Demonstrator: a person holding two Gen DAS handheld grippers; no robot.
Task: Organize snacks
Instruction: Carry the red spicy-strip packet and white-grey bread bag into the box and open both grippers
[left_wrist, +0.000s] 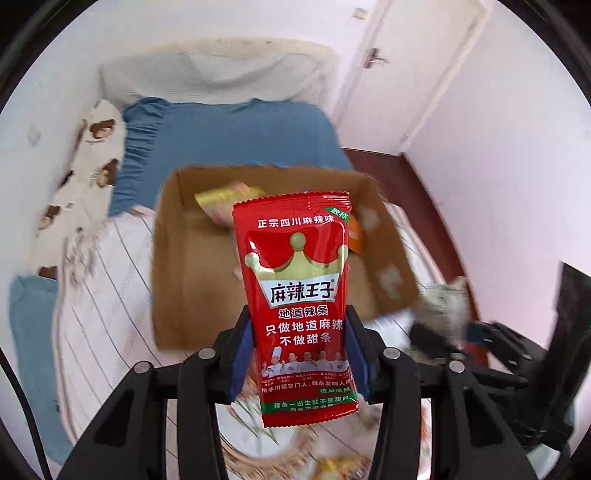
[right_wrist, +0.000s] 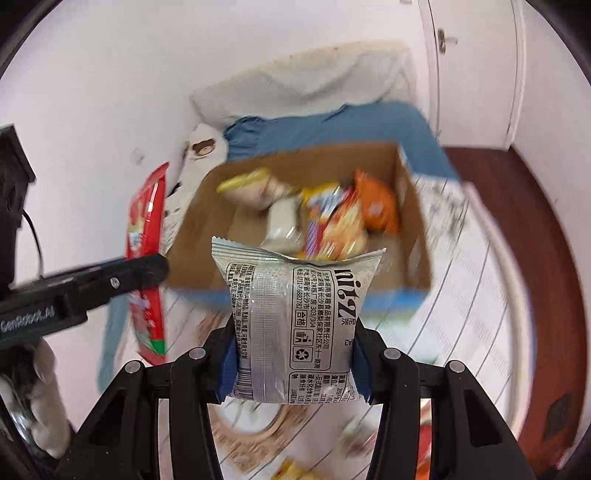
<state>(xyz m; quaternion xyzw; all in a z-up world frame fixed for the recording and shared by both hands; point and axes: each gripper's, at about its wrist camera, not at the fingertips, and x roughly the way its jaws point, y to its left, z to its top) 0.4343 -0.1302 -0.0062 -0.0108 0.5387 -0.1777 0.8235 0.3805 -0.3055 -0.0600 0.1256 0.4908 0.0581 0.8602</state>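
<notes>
On bed: cardboard box (right_wrist: 413, 236) holds snack packets (right_wrist: 340, 221) | left tongs (left_wrist: 299, 354) clamp red packet (left_wrist: 299, 295) | right tongs (right_wrist: 293, 354) clamp silver packet (right_wrist: 295, 314)

- Left gripper (left_wrist: 299, 354), black frame with blue pads: jaws clamped on the lower half of a red glossy spicy-strip packet (left_wrist: 301, 306), pads pressing both side edges; packet upright, tip angled downward.
- Right gripper (right_wrist: 293, 363), same black-and-blue build: jaws closed on a silver foil snack packet (right_wrist: 295, 325), back side with printed label facing the camera.
- Right wrist view: left gripper's black finger seen at left edge, gloved hand (right_wrist: 44, 398) beneath it gripping the handle.
</notes>
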